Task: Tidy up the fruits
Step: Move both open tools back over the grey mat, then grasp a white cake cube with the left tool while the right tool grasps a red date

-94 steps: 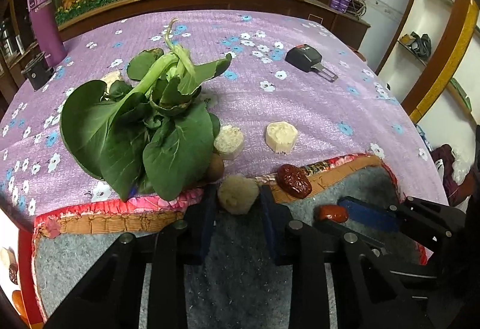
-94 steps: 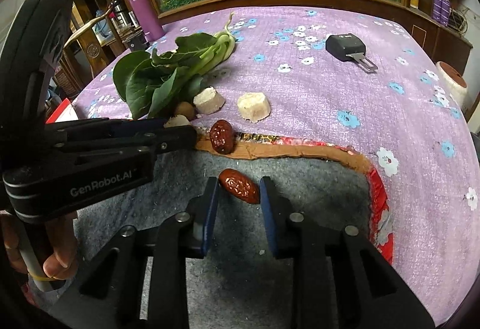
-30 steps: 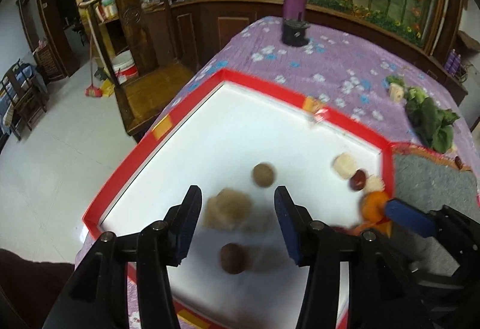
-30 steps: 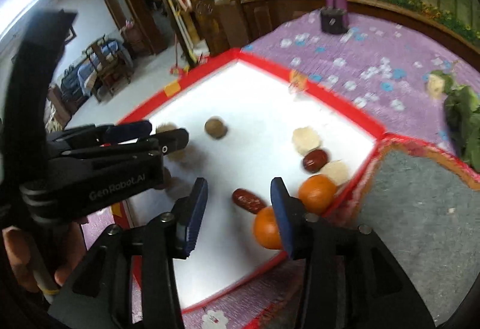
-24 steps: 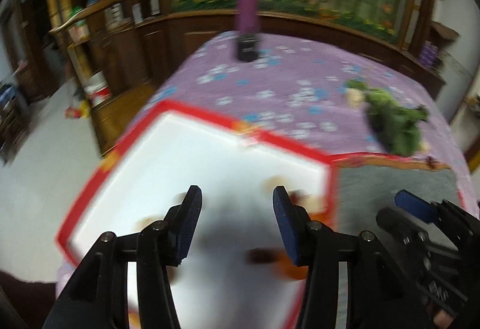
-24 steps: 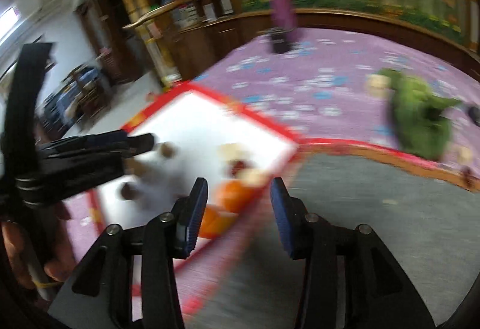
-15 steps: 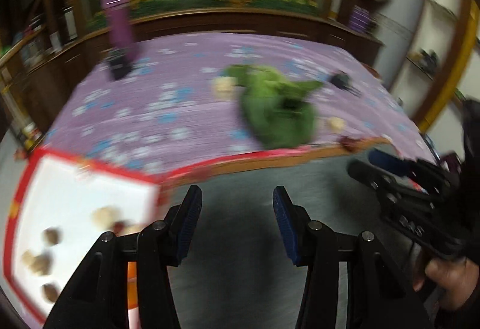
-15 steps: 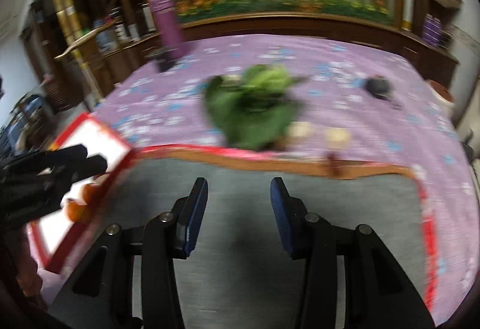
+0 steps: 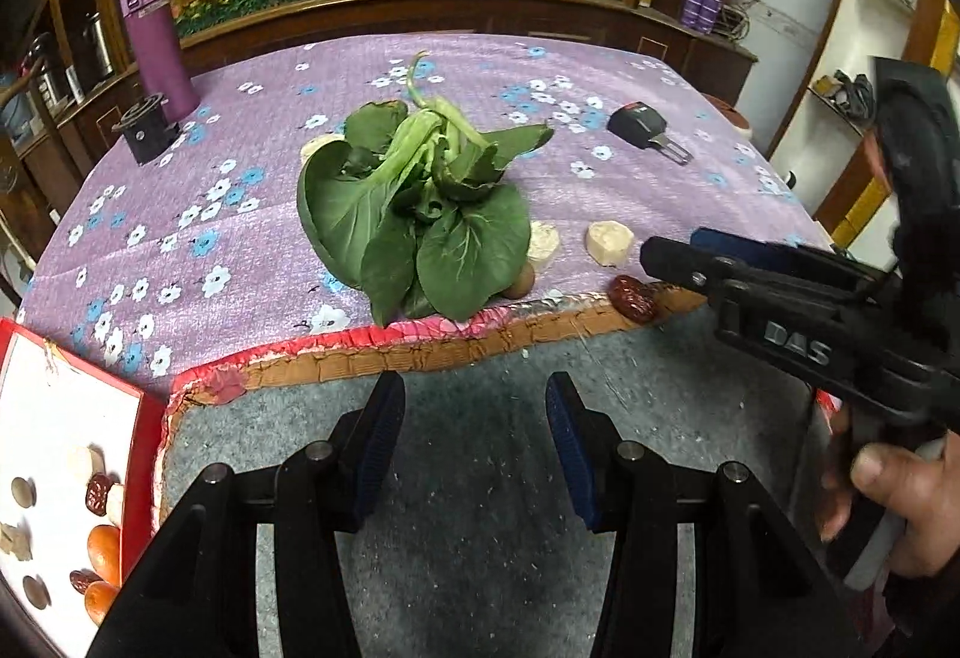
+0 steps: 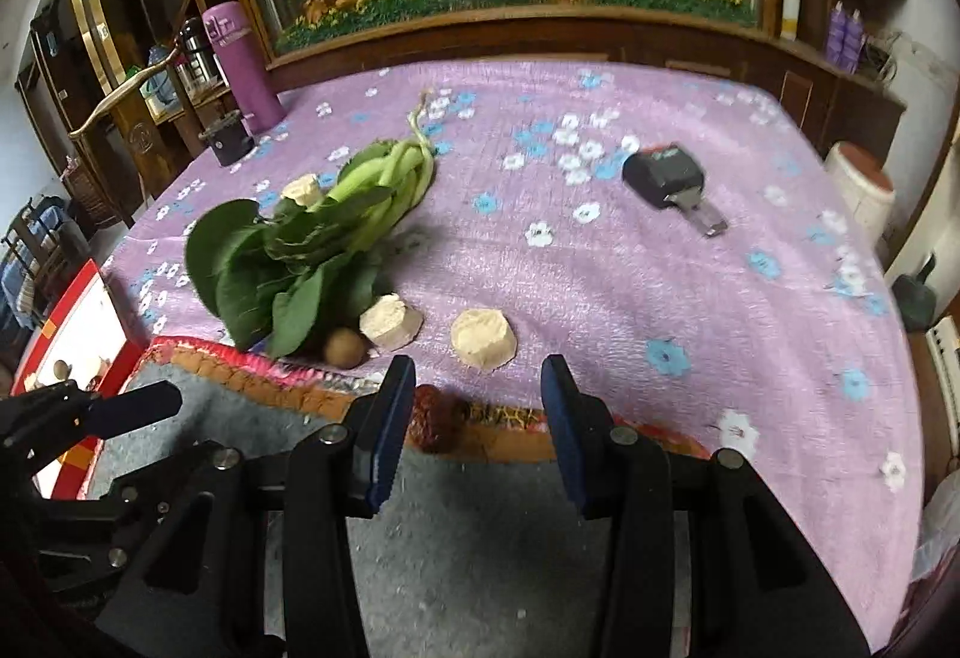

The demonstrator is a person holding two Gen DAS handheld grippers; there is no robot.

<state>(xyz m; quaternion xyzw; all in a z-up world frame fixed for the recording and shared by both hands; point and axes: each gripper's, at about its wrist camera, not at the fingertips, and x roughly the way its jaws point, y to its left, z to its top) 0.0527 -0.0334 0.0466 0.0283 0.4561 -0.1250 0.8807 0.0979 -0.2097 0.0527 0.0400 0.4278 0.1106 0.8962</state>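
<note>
My left gripper (image 9: 474,442) hovers open over the grey mat (image 9: 480,478), with nothing between its blue pads. My right gripper (image 10: 477,418) is open too, low at the mat's far edge. A dark red date (image 10: 435,418) lies on that edge between its fingers, close to the left one and untouched; the same date (image 9: 631,297) shows in the left wrist view. Two pale slices (image 10: 483,337) (image 10: 390,322) and a small brown fruit (image 10: 345,346) lie just beyond. The red-rimmed white tray (image 9: 144,406) at the left holds oranges (image 9: 102,547), dates and slices.
A bunch of green bok choy (image 9: 420,214) lies on the purple flowered cloth, with a pale piece (image 10: 302,190) behind it. A black buckle (image 10: 663,175), a purple bottle (image 9: 153,40) and a black cap (image 9: 144,127) stand further back. A hand (image 9: 900,490) holds the right gripper.
Both grippers swung right from over the white tray to the grey mat. The lump and date once between their fingers are gone; both are now empty.
</note>
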